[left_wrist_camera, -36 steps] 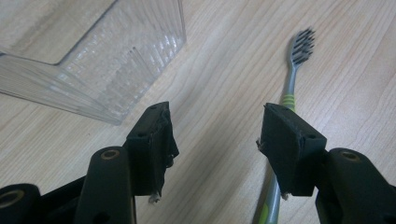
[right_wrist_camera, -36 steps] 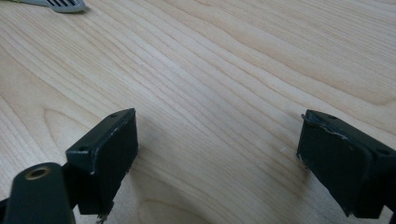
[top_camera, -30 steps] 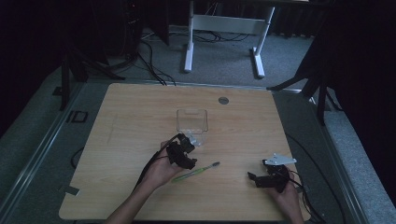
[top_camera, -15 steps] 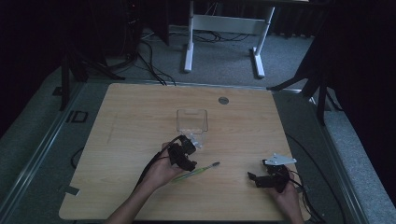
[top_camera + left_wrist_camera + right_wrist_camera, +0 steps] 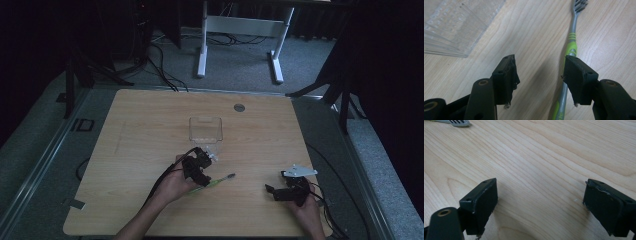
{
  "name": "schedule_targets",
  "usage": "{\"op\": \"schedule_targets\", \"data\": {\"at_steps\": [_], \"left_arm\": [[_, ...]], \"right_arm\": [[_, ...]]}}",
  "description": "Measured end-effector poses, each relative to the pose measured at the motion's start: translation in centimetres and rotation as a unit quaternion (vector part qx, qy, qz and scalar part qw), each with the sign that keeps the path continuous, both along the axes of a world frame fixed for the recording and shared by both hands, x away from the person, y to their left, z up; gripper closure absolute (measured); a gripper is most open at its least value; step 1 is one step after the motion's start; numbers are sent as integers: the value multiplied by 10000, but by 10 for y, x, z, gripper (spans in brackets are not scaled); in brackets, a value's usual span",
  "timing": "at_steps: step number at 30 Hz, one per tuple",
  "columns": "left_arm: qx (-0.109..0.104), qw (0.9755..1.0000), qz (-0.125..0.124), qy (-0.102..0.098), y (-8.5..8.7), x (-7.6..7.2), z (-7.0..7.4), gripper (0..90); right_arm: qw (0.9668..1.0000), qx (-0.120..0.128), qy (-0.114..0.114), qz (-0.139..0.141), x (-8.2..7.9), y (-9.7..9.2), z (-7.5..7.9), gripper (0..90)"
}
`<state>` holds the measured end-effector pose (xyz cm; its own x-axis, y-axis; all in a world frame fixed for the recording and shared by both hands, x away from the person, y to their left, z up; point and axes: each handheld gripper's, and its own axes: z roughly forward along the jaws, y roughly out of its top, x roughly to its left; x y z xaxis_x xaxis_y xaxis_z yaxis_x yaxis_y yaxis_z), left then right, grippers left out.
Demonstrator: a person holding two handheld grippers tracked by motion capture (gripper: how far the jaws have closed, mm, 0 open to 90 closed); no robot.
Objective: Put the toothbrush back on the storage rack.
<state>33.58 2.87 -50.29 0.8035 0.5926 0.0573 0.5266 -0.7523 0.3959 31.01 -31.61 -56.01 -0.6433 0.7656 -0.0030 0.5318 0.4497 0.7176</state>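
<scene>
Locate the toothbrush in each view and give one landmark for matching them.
High view: toothbrush lies at centre, right of the left gripper.
Left gripper view: beside the right-hand jaw, running to the top edge.
Right gripper view: bristle head at top left.
Shared landmark: wooden table.

No legible text, label, brand, number or sign anywhere on table or objects.

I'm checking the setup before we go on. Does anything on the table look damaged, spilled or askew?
Nothing spilled. The toothbrush lies loose on the table, aslant beside the clear container, not in it. The pads of the left gripper look frayed at their edges. Both grippers are open.
</scene>
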Motion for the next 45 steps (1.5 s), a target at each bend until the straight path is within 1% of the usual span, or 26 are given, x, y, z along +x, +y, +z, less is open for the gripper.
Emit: {"op": "schedule_targets", "data": {"at_steps": [9, 11, 15, 18, 23, 33, 41, 45], "left_arm": [[44, 9999, -65, 128, -5, -4, -2, 438], [74, 9998, -90, 176, -6, -4, -2, 462], [134, 9997, -125, 189, -9, -7, -3, 462], [117, 9996, -116, 226, -11, -8, -3, 463], [214, 9993, -167, 264, -14, -9, -3, 464], [364, 9983, -196, 414, -18, -10, -8, 509], [399, 9978, -185, 491, -19, -10, -8, 533], [465, 9973, -184, 531, -20, -9, -9, 552]], "right_arm": [[10000, 0, 0, 0, 0, 0, 0, 120], [10000, 0, 0, 0, 0, 0, 0, 120], [10000, -3, -1, 3, 0, 0, 0, 120], [10000, -2, -1, 1, 0, 0, 0, 120], [10000, -3, -1, 2, 0, 0, 0, 120], [10000, -3, -1, 3, 0, 0, 0, 120], [10000, -3, -1, 2, 0, 0, 0, 120], [10000, -4, -2, 3, 0, 0, 0, 120]]}}
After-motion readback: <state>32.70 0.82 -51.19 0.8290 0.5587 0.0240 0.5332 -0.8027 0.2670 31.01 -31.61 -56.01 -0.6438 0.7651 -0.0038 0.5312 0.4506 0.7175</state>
